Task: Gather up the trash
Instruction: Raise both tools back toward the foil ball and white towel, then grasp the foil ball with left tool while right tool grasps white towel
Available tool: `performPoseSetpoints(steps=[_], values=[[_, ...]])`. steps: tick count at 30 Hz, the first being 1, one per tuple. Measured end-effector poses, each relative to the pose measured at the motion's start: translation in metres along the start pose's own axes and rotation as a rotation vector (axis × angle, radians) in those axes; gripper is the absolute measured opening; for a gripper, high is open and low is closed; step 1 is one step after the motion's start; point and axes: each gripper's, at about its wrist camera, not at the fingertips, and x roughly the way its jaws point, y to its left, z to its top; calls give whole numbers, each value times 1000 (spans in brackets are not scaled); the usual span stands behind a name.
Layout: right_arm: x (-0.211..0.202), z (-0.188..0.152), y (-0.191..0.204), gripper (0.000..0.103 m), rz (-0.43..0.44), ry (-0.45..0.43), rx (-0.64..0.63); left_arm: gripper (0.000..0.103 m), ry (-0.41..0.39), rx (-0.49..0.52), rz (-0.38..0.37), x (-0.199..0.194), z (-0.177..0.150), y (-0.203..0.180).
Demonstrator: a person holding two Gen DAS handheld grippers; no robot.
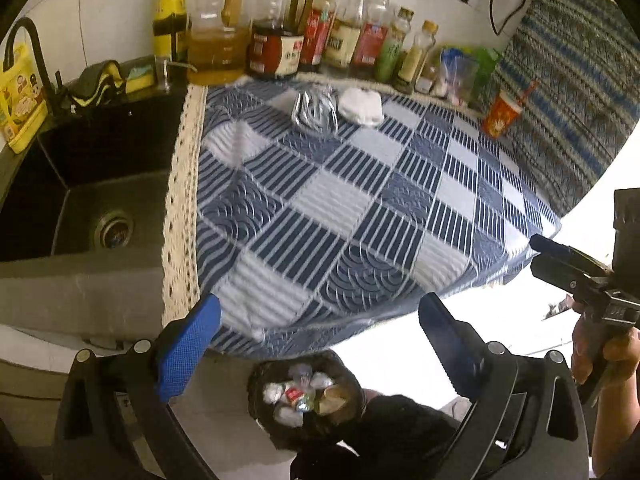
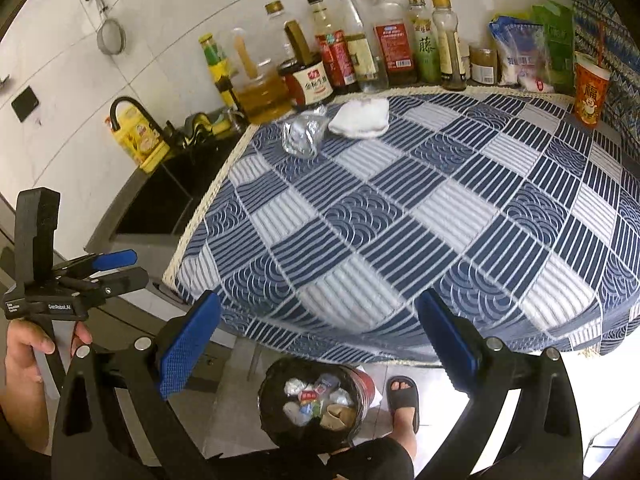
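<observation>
A crushed clear plastic bottle [image 1: 314, 110] and a crumpled white tissue [image 1: 361, 106] lie at the far side of the blue checked cloth [image 1: 340, 208]; both also show in the right wrist view, the bottle [image 2: 301, 135] and the tissue [image 2: 360, 118]. A red paper cup with a straw [image 1: 501, 114] stands at the far right, also in the right wrist view [image 2: 590, 94]. A black-lined trash bin [image 1: 306, 394] holding trash stands on the floor below the counter edge, also in the right wrist view [image 2: 316, 400]. My left gripper [image 1: 320, 344] is open and empty above the bin. My right gripper [image 2: 318, 340] is open and empty too.
A black sink [image 1: 92, 200] with a tap lies left of the cloth. Several sauce and oil bottles [image 1: 320, 28] line the back wall, with food packets [image 2: 532, 48] at the right. A person's sandalled foot [image 2: 404, 400] stands beside the bin.
</observation>
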Motion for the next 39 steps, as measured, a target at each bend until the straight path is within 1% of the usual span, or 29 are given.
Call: performPoseSetpoints(steps=[2,4,6,11,15,18,20,23,29,37,39], values=[[2,10,-4,98,3,-4,-13,96,-16,3,7,-2,8,-2],[4,22,-4,98,3,-4,-49,96,-15,2,2,-3,19,-3],[4,33,-4,98,4,-22,-76,96,-27,-15,-2,-7,29,-1],[7,65,-11,98,31,-45,-92,96,-56,-9,61,-12,51,-3],[11,90,-16,98,40,-56,-108,96,-75,-24,69,-13,69,-4],[13,108,-20,98,44,-68,-118,96,-66,-24,70,-11,84,-7],[15,119,-24,98,53,-71,-116,96,-51,-12,59,-7,93,-11],[19,135,-31,98,58,-80,-117,96,-61,-4,57,-3,106,-19],[36,161,-46,98,70,-60,-115,96,-46,17,64,14,131,-33],[70,188,-65,98,99,-24,-118,96,-25,0,71,41,159,-45],[80,195,-70,98,127,-14,-113,96,-30,-11,71,47,164,-46]])
